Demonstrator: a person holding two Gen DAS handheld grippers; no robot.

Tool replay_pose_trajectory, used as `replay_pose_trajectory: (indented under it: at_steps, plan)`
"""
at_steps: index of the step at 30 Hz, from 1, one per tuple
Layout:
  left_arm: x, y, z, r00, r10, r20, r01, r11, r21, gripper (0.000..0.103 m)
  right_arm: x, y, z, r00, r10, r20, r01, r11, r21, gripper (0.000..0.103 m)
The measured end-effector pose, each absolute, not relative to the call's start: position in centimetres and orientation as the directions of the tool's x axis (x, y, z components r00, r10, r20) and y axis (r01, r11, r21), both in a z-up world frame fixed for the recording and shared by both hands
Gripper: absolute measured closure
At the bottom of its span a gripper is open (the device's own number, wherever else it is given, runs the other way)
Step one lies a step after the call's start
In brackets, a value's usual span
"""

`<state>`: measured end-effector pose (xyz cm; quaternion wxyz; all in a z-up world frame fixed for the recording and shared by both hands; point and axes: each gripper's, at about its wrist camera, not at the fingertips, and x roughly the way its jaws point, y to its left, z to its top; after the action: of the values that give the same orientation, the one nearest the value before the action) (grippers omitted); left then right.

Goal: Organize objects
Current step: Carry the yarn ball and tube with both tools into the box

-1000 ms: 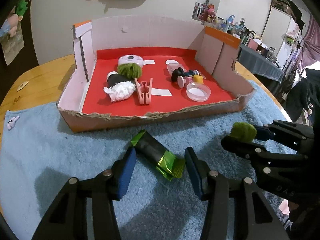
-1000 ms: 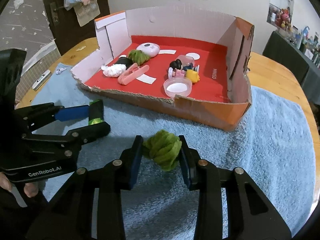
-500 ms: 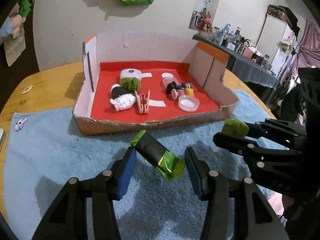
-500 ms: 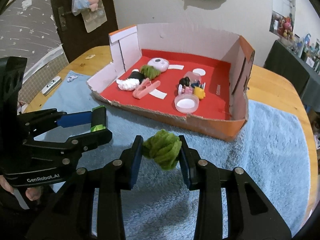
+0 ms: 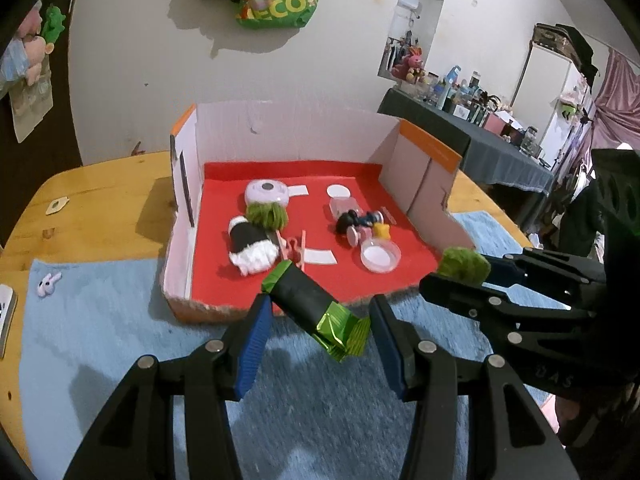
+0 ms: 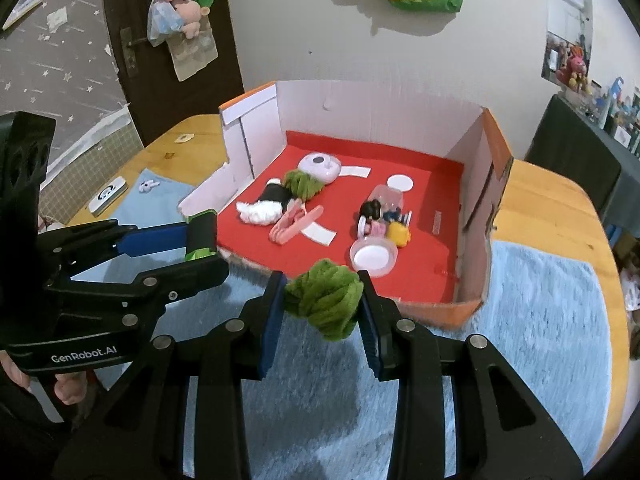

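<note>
My left gripper (image 5: pixel 316 326) is shut on a black snack bar with shiny green wrapper ends (image 5: pixel 310 306), held slantwise above the blue towel (image 5: pixel 120 320). My right gripper (image 6: pixel 322 300) is shut on a ball of green yarn (image 6: pixel 322 298), lifted off the towel too. Each gripper shows in the other's view, the right one with its green yarn ball (image 5: pixel 464 265) and the left one with its snack bar (image 6: pixel 202 236). Just beyond both stands the open cardboard box with a red floor (image 5: pixel 348 280), its torn front wall low.
In the box lie a second green yarn ball (image 5: pixel 267 216), a black and white bundle (image 5: pixel 250 248), a pink clip (image 5: pixel 294 250), a clear round lid (image 5: pixel 380 257), small figures (image 5: pixel 360 224) and a pale round device (image 5: pixel 266 192). A small white charm (image 5: pixel 49 283) lies on the towel at left.
Both grippers have risen with their loads, so the box now appears lower and farther below them. The grips have not altered.
</note>
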<state>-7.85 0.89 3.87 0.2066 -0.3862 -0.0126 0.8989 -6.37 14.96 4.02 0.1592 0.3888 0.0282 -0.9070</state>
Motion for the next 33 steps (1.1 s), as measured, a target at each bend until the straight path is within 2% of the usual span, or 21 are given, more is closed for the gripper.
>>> replay_pose_trajectory:
  at_steps: [17, 33]
  plan:
    - [-14.5, 1.5, 1.2, -0.556, 0.358, -0.75, -0.337, -0.922, -0.19, 0.05, -13.0, 16.1, 1.8, -0.601, -0.245, -0.761, 0.266, -0.959, 0.098, 0.07]
    - [-15.3, 1.9, 0.1, -0.543, 0.343, -0.767, -0.34, -0.924, -0.172, 0.048, -14.5, 16.4, -0.4, -0.558, -0.226, -0.799, 0.238, -0.965, 0.108, 0.069]
